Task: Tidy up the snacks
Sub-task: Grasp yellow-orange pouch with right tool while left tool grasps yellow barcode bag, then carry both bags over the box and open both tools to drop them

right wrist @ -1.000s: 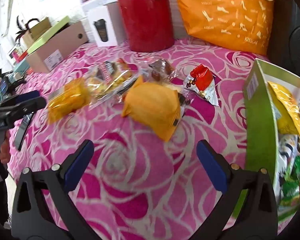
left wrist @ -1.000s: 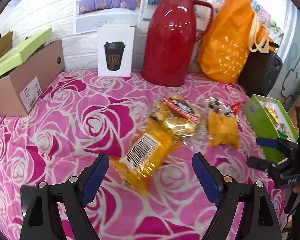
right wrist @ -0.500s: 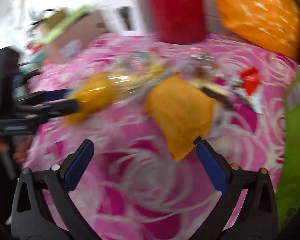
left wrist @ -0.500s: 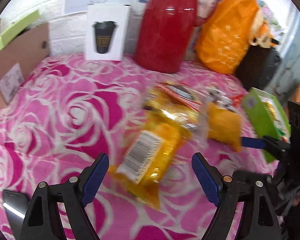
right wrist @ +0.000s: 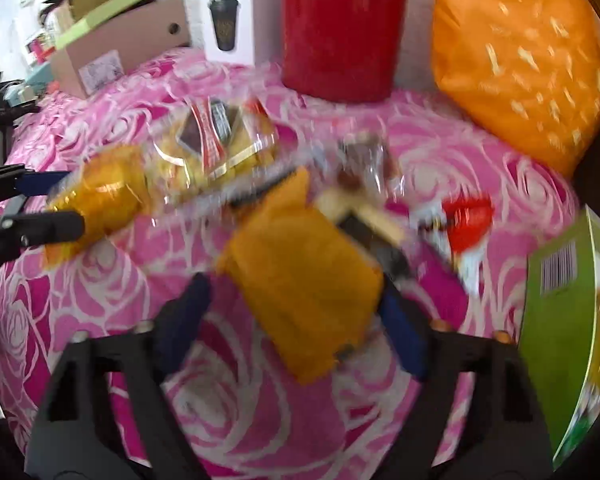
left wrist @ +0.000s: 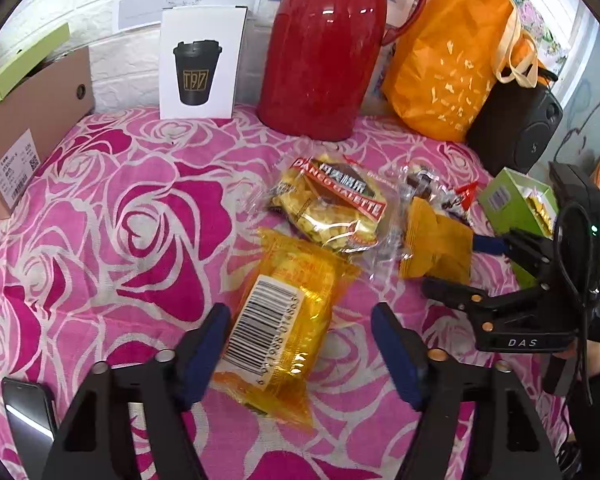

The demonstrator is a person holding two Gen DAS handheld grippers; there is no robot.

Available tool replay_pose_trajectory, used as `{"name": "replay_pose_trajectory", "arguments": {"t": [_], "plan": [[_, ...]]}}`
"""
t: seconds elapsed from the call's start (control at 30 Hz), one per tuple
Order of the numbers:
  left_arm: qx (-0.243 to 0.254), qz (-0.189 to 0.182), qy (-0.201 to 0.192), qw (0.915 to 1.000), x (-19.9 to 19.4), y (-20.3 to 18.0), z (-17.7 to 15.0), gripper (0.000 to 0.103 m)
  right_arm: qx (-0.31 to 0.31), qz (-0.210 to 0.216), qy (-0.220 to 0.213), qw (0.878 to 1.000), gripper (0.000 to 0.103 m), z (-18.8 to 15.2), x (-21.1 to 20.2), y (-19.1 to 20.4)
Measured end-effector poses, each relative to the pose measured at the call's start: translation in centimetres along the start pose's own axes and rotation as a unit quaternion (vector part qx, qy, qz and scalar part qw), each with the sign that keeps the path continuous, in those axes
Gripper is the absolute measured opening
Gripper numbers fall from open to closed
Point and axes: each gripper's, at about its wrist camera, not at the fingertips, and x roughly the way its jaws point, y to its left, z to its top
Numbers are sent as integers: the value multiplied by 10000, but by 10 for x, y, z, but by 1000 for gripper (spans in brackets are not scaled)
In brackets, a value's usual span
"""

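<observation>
Snacks are scattered on the rose-patterned cloth (left wrist: 100,208). The left gripper (left wrist: 300,340) is spread wide around the barcoded yellow packet (left wrist: 288,320), unclamped. The right gripper (right wrist: 296,312) is likewise spread, flanking the orange packet (right wrist: 304,280); contact is blurred.

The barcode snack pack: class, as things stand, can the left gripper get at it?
Probably yes. The left gripper is open, its fingers either side of the barcode snack pack, which lies flat on the rose cloth. Nothing covers its near end; only its far end meets the Dango pack.
</observation>
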Motion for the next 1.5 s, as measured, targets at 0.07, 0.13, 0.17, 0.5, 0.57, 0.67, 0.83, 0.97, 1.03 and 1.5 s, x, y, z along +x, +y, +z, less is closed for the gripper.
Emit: {"name": "replay_pose_trajectory", "arguments": {"t": [0.07, 0.13, 0.17, 0.5, 0.57, 0.67, 0.83, 0.97, 1.03, 1.5], "plan": [[-18, -20, 87, 10000, 2, 3, -1, 60, 226, 253, 155, 9993, 79, -11, -9, 3], [-94, -75, 117, 9999, 4, 5, -2, 59, 286, 597, 192, 9976, 76, -20, -20, 8], [-113, -52, 130, 9998, 5, 6, -2, 59, 257, 596, 156, 9978, 76, -23, -24, 12], [-164, 155, 261, 9994, 19, 2, -3, 59, 608, 111, 60, 9981, 62, -14, -10, 7], [-225, 244, 281, 9991, 22, 4, -3, 59, 633, 115, 79, 9979, 57, -17, -6, 7], [-231, 260, 320, 9989, 23, 4, -4, 40, 599, 64, 6, 9982, 45, -20, -11, 10], [-205, 211, 57, 9996, -5, -7, -5, 39, 652, 214, -352, 9970, 42, -23, -40, 14], [-25, 182, -215, 9996, -33, -25, -1, 39, 735, 282, -751, 9941, 42, -25, -77, 16], [79, 108, -355, 9993, -45, -38, 1, 39, 788, 276, -937, 9921, 42, -27, -94, 17], [1227, -1004, -600, 9855, -50, -185, 29, 39, 2063, -815, -1614, 9616, 42, -92, -188, -80]]}}
